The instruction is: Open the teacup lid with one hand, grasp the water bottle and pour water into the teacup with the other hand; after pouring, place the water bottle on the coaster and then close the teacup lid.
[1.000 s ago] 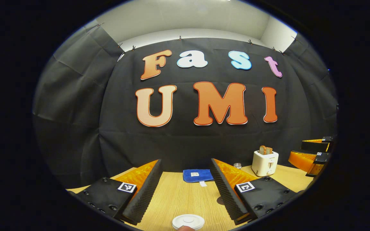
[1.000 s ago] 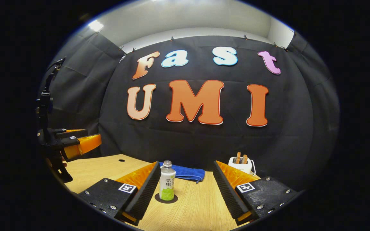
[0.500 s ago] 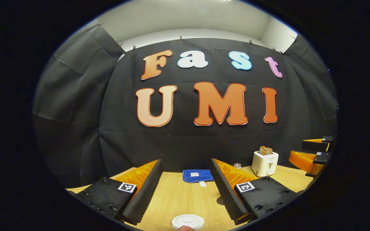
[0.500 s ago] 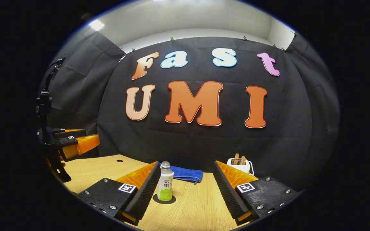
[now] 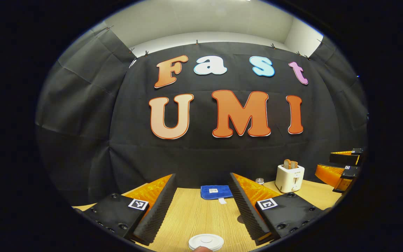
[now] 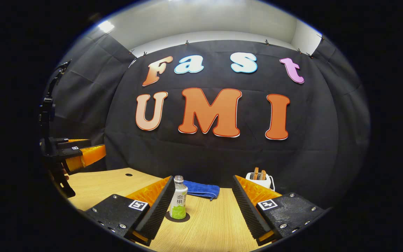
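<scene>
Since a second ago the right gripper [image 6: 201, 204] has drifted rightward, so the clear plastic water bottle [image 6: 178, 203] on its dark round coaster [image 6: 177, 218] now touches its left finger; jaws open. Left gripper [image 5: 201, 203], jaws open, hangs above the round white teacup lid [image 5: 206, 241] on the wooden counter [image 5: 201, 217]

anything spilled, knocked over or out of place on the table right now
Nothing stands out. The water bottle stands upright on its dark coaster, the teacup lid sits flat, the blue cloth lies folded near the wall, and the toaster is upright. No spills show on the table.
</scene>
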A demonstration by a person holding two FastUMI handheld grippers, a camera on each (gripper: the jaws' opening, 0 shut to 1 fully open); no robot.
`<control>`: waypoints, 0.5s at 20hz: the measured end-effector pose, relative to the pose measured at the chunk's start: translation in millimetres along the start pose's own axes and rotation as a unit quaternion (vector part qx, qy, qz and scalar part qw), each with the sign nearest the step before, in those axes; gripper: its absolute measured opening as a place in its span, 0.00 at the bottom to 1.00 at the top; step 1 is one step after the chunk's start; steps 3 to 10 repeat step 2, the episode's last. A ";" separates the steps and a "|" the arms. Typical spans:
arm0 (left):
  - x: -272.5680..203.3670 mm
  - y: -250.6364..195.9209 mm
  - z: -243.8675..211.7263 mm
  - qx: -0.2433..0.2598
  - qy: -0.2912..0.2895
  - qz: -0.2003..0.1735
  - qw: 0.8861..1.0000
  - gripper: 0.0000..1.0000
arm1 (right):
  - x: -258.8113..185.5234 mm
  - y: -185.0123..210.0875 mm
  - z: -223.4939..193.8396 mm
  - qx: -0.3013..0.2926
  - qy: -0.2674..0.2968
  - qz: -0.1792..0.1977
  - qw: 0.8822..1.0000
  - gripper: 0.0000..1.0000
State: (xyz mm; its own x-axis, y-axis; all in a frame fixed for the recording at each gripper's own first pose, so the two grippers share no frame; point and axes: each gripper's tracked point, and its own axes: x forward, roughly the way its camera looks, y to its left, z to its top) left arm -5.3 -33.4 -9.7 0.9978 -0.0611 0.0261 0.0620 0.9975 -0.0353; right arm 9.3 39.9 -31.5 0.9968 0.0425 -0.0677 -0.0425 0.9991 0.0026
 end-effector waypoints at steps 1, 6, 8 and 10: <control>0.2 0.3 0.2 0.000 -0.001 0.000 1.000 0.97 | 0.3 -0.5 0.7 0.001 0.000 -0.001 1.000 0.98; -0.3 1.1 1.2 0.000 -0.002 0.001 1.000 0.97 | 0.2 -1.1 0.8 0.001 -0.001 -0.001 1.000 0.98; -0.3 1.1 1.2 0.000 -0.002 0.001 1.000 0.97 | 0.2 -1.1 0.8 0.001 -0.001 -0.001 1.000 0.98; -0.3 1.1 1.2 0.000 -0.002 0.001 1.000 0.97 | 0.2 -1.1 0.8 0.001 -0.001 -0.001 1.000 0.98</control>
